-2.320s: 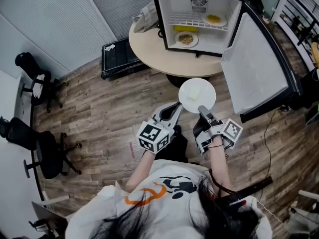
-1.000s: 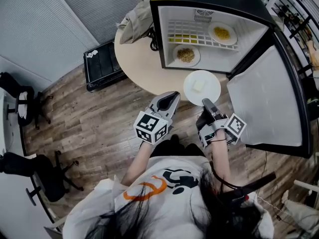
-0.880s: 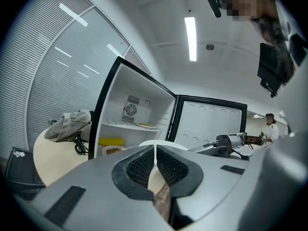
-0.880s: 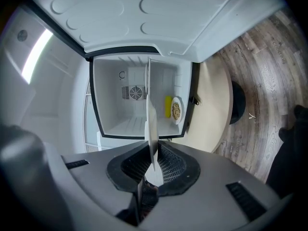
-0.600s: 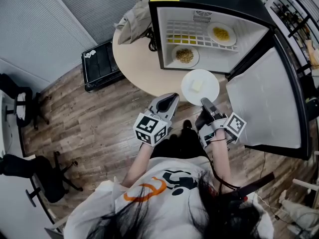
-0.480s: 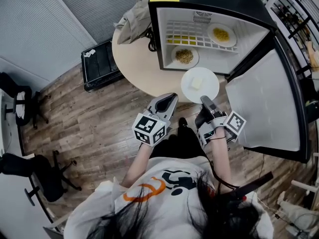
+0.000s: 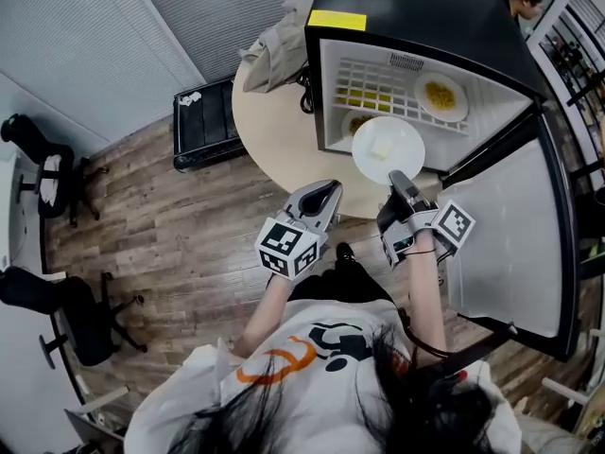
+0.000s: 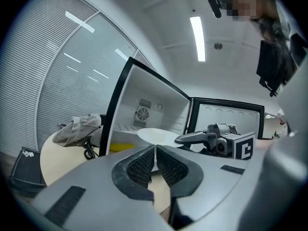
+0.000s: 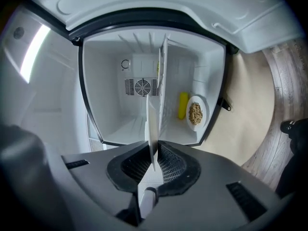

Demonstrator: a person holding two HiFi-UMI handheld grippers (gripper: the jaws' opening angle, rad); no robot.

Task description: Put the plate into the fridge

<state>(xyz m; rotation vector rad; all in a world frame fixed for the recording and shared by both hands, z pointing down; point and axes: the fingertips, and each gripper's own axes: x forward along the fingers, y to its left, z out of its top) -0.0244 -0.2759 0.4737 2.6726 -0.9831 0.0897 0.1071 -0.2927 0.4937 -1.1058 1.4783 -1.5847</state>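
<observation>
One round white plate (image 7: 388, 149), right gripper (image 7: 398, 180) pinching its rim, left gripper (image 7: 328, 191) jaws together

We are seeing a smooth white plate (image 7: 388, 149), faintly glossy, right of centre. The fridge (image 7: 425, 26) is showing a glossy black shell and smooth white plastic lining. The table (image 7: 274, 130) is looking matt beige, the floor (image 7: 161, 225) grained wood planks, the bag (image 7: 279, 36) at upper middle crumpled cloth.
</observation>
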